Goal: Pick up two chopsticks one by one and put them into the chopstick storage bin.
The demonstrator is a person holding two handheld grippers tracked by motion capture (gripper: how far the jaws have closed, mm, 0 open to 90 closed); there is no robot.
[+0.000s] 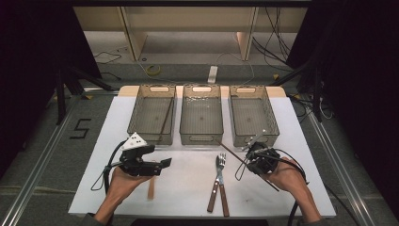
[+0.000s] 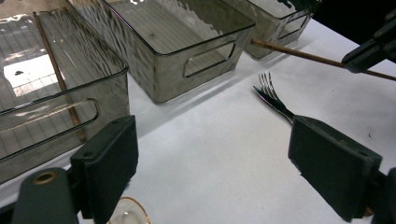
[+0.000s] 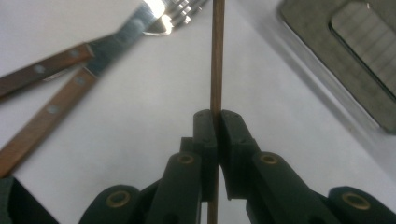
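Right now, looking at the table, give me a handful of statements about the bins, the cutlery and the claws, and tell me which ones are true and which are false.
1. The right claw is shut on a chopstick. True.
2. The left claw grips a fork. False: its jaws stand wide apart with nothing between them.
3. Three bins stand in a row at the far side of the table. True.
4. The left bin has nothing in it. False: a second chopstick lies inside.
5. Two forks with wooden handles lie on the table between the hands. True.
6. The held chopstick rests in the middle bin. False: it is outside, its tip near the bin's front corner.
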